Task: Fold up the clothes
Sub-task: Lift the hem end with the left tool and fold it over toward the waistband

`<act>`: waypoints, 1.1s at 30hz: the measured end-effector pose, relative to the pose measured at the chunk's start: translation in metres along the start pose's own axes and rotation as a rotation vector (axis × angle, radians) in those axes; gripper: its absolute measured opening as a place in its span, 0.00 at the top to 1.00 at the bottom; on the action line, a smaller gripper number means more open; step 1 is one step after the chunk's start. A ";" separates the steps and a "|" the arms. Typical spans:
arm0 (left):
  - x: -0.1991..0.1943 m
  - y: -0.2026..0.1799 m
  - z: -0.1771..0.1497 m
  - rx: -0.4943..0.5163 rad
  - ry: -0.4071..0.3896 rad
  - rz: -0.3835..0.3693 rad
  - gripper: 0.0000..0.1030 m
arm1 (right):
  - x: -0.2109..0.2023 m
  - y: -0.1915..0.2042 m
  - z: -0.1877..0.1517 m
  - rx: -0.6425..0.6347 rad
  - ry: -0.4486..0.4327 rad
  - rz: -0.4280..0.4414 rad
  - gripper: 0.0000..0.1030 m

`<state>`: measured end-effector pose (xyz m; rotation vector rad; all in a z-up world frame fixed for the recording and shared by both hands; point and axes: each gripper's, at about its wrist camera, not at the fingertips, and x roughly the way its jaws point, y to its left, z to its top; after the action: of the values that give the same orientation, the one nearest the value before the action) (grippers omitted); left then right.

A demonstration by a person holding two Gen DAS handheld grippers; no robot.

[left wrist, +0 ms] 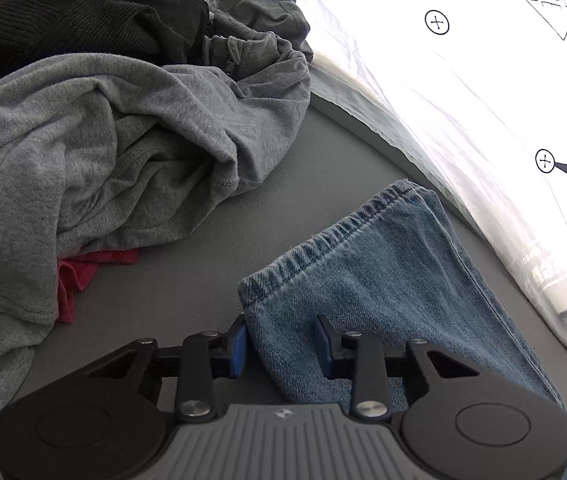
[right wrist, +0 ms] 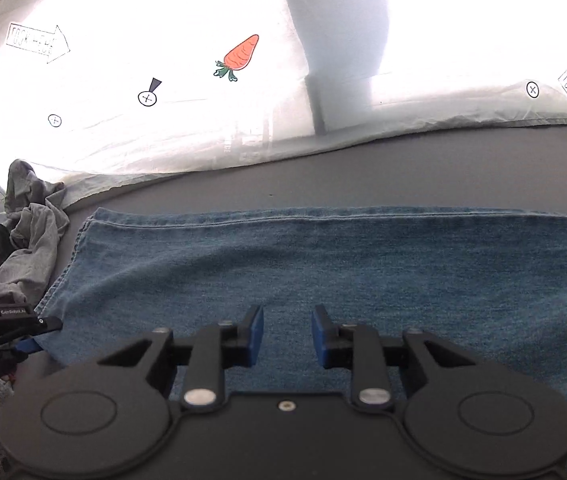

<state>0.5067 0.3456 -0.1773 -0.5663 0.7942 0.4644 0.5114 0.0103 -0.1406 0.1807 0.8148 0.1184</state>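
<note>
Denim jeans [right wrist: 323, 264] lay flat along grey bench [right wrist: 443, 168], leg hem [left wrist: 331, 236] toward clothes pile [left wrist: 103, 132]. Left gripper [left wrist: 281, 348] fingers wide, straddling hem corner, likely for pinch. Right gripper [right wrist: 287, 336] fingers apart, empty, over mid-leg, probably for fold.

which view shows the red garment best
Left wrist view: the red garment pokes out from under the grey hoodie on the table. Right wrist view doesn't show it, only the jeans and the pile's edge.
</note>
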 end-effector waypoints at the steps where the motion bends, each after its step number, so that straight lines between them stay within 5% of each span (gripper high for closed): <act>1: 0.000 -0.002 -0.001 -0.009 -0.008 0.007 0.62 | 0.010 0.002 0.006 -0.004 -0.004 -0.029 0.76; 4: 0.001 -0.022 -0.013 0.080 -0.060 0.045 0.45 | 0.046 0.012 0.023 -0.059 -0.015 -0.096 0.77; 6: 0.003 -0.034 -0.018 0.143 -0.073 0.092 0.45 | 0.066 0.022 0.024 -0.115 0.013 -0.123 0.91; 8: 0.002 -0.029 -0.014 0.099 -0.067 0.081 0.45 | 0.082 0.025 0.016 -0.115 0.071 -0.138 1.00; 10: 0.001 -0.021 -0.008 0.034 -0.054 0.060 0.49 | 0.074 0.027 0.003 -0.120 0.023 -0.155 1.00; 12: 0.000 -0.014 -0.004 -0.007 -0.039 0.050 0.52 | 0.057 0.026 -0.009 -0.088 0.072 -0.142 1.00; 17: -0.001 -0.025 -0.012 0.091 -0.062 0.125 0.65 | 0.010 0.019 -0.053 0.000 0.124 -0.109 1.00; 21: 0.000 -0.018 -0.003 -0.010 -0.034 0.122 0.76 | -0.004 0.025 -0.077 -0.088 0.124 -0.100 1.00; 24: 0.000 -0.022 0.005 -0.085 -0.007 0.118 0.82 | -0.002 0.016 -0.069 -0.010 0.156 -0.086 1.00; 26: -0.008 -0.031 0.010 -0.063 -0.026 0.087 0.83 | -0.009 0.006 -0.062 0.052 0.170 -0.073 0.99; 33: -0.107 -0.146 -0.005 0.298 -0.205 -0.242 0.83 | -0.073 -0.051 -0.061 0.186 0.048 -0.106 0.98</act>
<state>0.5236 0.2130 -0.0544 -0.3254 0.5754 0.1721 0.4188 -0.0455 -0.1404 0.3107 0.8820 -0.0536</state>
